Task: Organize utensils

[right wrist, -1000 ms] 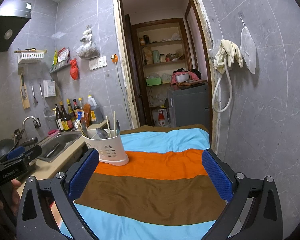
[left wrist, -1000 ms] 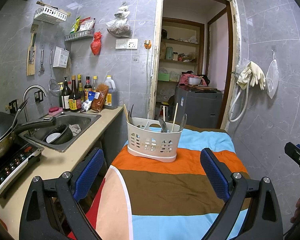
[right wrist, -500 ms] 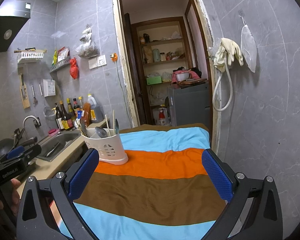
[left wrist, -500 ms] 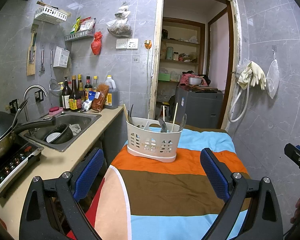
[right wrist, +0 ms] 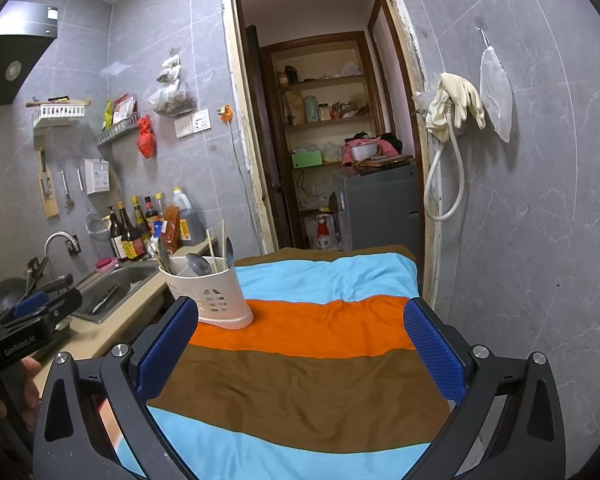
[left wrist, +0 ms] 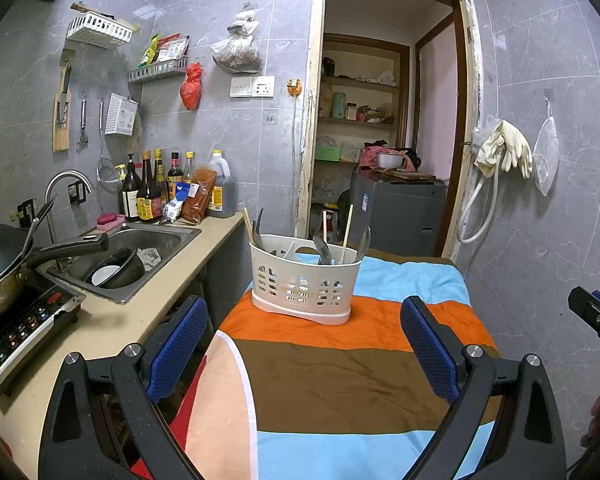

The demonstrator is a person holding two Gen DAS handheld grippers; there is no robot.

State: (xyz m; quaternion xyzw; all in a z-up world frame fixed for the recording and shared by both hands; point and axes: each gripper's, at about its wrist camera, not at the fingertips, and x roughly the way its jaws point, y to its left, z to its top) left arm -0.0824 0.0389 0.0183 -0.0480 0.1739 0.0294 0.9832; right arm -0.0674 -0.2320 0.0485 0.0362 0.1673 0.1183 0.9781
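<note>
A white slotted utensil caddy stands on the orange stripe of the striped cloth-covered table. It holds spoons, dark utensils and chopsticks upright. It also shows in the right wrist view at the left. My left gripper is open and empty, held above the cloth in front of the caddy. My right gripper is open and empty, above the cloth to the right of the caddy.
A beige counter runs along the left with a sink, a wok on an induction cooker and sauce bottles. An open doorway lies behind the table. A tiled wall is at the right.
Both grippers have stayed open and almost still. The right wrist view has drifted slightly, and the caddy sits a little lower left in it.
</note>
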